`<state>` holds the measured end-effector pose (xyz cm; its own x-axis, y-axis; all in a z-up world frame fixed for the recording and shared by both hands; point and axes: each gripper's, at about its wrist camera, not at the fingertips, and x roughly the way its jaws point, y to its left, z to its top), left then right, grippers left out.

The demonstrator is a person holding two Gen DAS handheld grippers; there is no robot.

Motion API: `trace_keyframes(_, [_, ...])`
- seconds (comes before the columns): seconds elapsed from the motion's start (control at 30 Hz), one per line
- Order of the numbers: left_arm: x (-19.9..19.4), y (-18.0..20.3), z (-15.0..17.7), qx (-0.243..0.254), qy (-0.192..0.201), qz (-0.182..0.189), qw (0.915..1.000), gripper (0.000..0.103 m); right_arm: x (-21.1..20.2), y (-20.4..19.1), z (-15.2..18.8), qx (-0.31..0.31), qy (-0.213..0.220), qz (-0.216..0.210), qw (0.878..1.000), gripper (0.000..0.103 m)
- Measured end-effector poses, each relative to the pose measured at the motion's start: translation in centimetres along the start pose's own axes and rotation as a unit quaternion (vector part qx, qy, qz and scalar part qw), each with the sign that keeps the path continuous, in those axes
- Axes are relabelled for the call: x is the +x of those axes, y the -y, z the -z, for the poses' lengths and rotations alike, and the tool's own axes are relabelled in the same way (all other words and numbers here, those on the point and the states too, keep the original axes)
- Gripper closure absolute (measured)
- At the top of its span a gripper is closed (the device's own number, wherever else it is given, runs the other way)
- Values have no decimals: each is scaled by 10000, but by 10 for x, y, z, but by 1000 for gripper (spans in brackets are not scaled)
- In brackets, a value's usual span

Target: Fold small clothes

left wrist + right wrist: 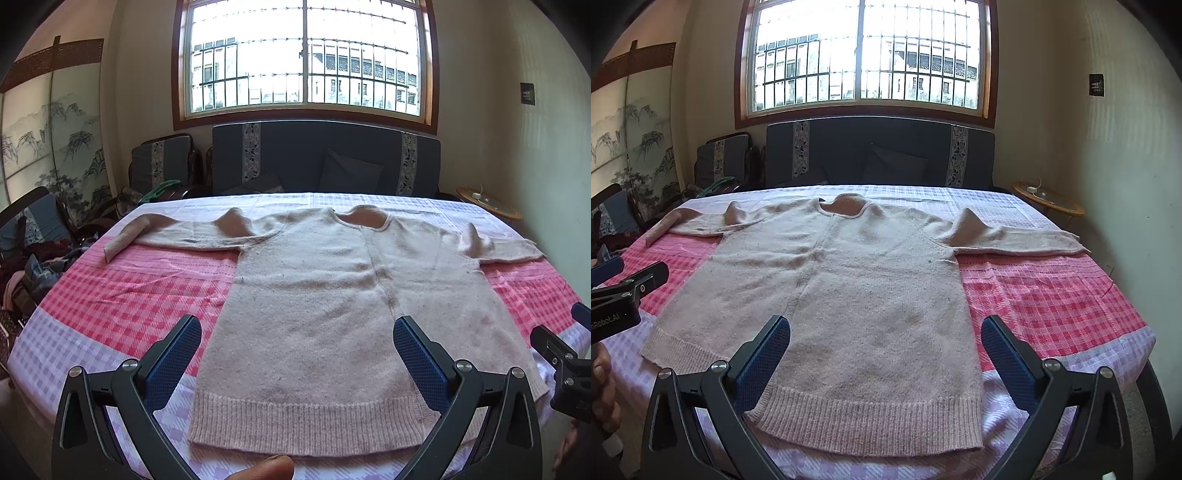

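The pale pink sweater lies flat, collar toward the window, hem nearest, sleeves outspread, bare checked cloth flanking it, while left gripper and right gripper hover wide open, empty.

Right gripper cropped by the frame's right edge, its jaw spacing unreadable; fingertip cut off below.

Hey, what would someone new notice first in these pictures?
A pale pink sweater lies flat on the checked tablecloth, sleeves out to both sides. Behind it a bright barred window sits above a dark sofa. The left gripper and right gripper are open.
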<state>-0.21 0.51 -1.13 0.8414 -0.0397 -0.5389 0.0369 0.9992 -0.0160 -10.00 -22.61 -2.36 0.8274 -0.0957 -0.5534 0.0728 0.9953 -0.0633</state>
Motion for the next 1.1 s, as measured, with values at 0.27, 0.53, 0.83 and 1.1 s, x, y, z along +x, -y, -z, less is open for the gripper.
trace_keyframes(0.27, [1, 1, 2, 25, -6, 22, 10000, 0, 1, 0, 0, 2, -50, 25, 10000, 0])
trace_keyframes(0.53, [2, 3, 4, 47, -30, 45, 10000, 0, 4, 1, 1, -9, -89, 46, 9999, 0])
trace_keyframes(0.83, [4, 2, 7, 51, -86, 78, 9999, 0, 6, 2, 2, 28, -129, 35, 9999, 0])
trace_keyframes(1.1, [9, 0, 3, 56, -118, 63, 9999, 0, 11, -2, -1, -10, -186, -4, 9998, 0])
